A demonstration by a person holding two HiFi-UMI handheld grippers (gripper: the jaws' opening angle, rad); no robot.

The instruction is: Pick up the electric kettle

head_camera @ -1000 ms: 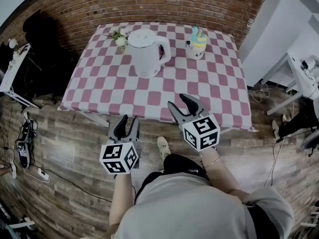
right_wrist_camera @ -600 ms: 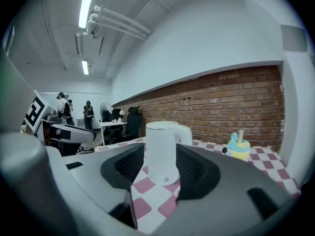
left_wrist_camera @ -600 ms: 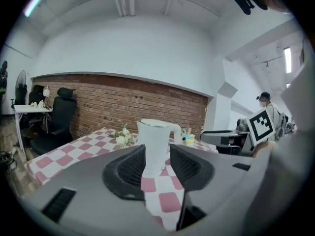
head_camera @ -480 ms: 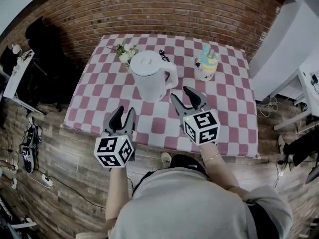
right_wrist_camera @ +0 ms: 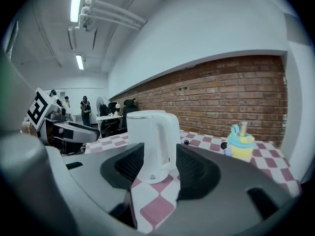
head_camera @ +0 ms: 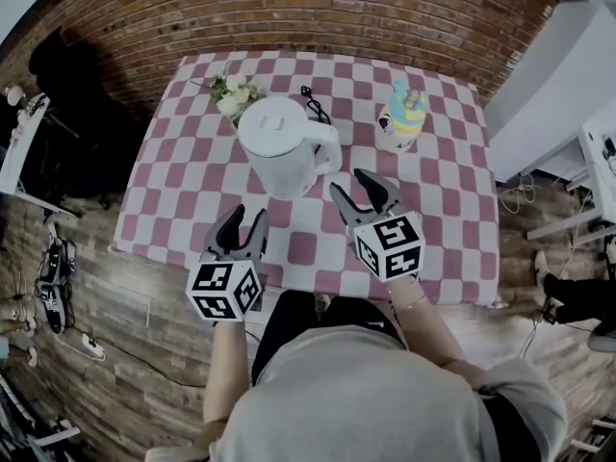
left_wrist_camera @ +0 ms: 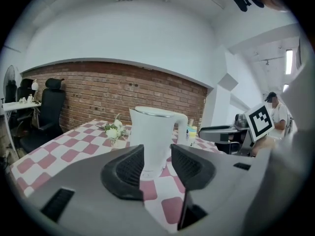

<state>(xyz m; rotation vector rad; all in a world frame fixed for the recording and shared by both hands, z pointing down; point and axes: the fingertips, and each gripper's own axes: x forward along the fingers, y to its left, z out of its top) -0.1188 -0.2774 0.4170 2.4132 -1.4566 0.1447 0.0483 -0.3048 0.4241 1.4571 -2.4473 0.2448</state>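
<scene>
- Brick wall point(head_camera: 318, 12) runs behind a worktop point(head_camera: 423, 229) under a pink-and-white check cloth; plank floor point(head_camera: 125, 296) lies on your side of it.
- Electric kettle point(head_camera: 279, 147), white, stands upright on the cloth left of centre, lid down, handle point(head_camera: 330, 147) turned to the right in the head view.
- Small bunch of white flowers point(head_camera: 231, 92) sits just behind the kettle on its left. A black cord end point(head_camera: 316, 109) lies behind it on the right.
- Blue-and-yellow cup point(head_camera: 404, 114) stands further right, well apart from the kettle.
- Your left gripper point(head_camera: 246, 221) hangs over the near edge of the worktop, pointing at the kettle and short of it. Its marker cube point(head_camera: 223, 292) faces up.
- Left gripper view: the fingers point(left_wrist_camera: 129, 168) stand a narrow gap apart and grip nothing. The kettle shows through that gap, out beyond the tips.
- Your right gripper point(head_camera: 351, 186) is further in over the cloth, its tips near the kettle's handle side but not touching. Its cube point(head_camera: 390, 246) faces up too.
- Right gripper view: the fingers point(right_wrist_camera: 197, 171) stand apart with only cloth between them, and the kettle is straight ahead past the tips, handle side toward the camera.
- Kettle rests on the cloth, untouched by either gripper.
</scene>
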